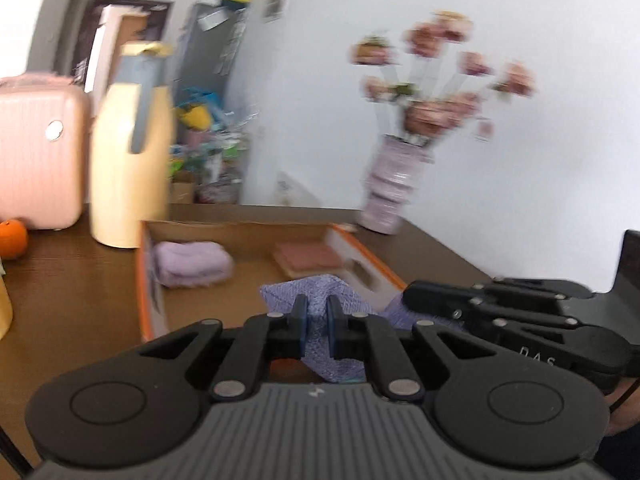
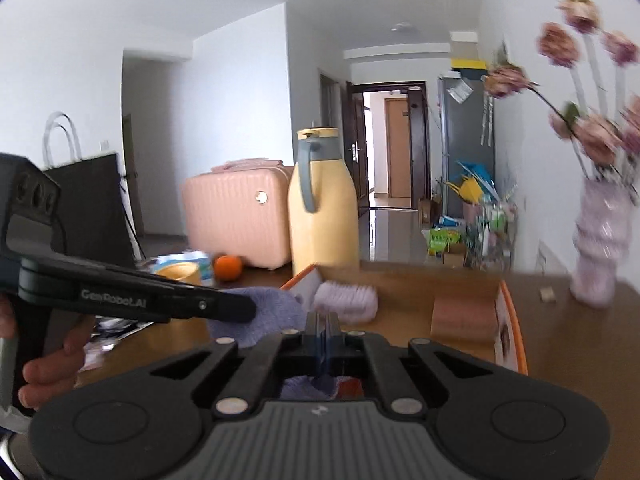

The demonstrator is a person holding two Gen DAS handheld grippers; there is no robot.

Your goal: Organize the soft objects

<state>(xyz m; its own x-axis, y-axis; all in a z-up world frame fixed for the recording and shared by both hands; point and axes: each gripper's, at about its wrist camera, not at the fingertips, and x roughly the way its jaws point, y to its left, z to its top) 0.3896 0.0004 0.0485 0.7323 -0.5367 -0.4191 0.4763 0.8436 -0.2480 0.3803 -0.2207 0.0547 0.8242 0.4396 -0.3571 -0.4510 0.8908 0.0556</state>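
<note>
Cloth (image 1: 320,304), a purple knitted piece, is seen in the left wrist view pinched between the 2 pads of the left gripper (image 1: 318,322), whose jaws are drawn in until only the fabric parts them. The cloth is held just in front of the near edge of the box (image 1: 240,224), an open cardboard tray with orange rims on the table (image 1: 72,280). Inside the box, a lilac folded towel (image 1: 192,264) is seen at the left and a pink folded cloth (image 1: 306,258) at the right. The right gripper (image 1: 412,298) is seen to the right of the box, its tip against the far corner of the purple cloth. Left of the box a yellow jug (image 1: 128,160), a pink case (image 1: 38,152) and an orange (image 1: 12,238) are found; right of it, a vase (image 1: 394,184) of pink flowers.

In the right wrist view, the right gripper (image 2: 323,332) is shown with its jaws pressed fully together, and purple cloth (image 2: 304,386) is seen hanging below them, so a thin fold is taken to be gripped. The left gripper (image 2: 248,308), held by a hand (image 2: 48,368), is seen left of the box (image 2: 512,320), its tip on the cloth. The towel (image 2: 346,300) lies in the box, the jug (image 2: 324,208) behind it.
</note>
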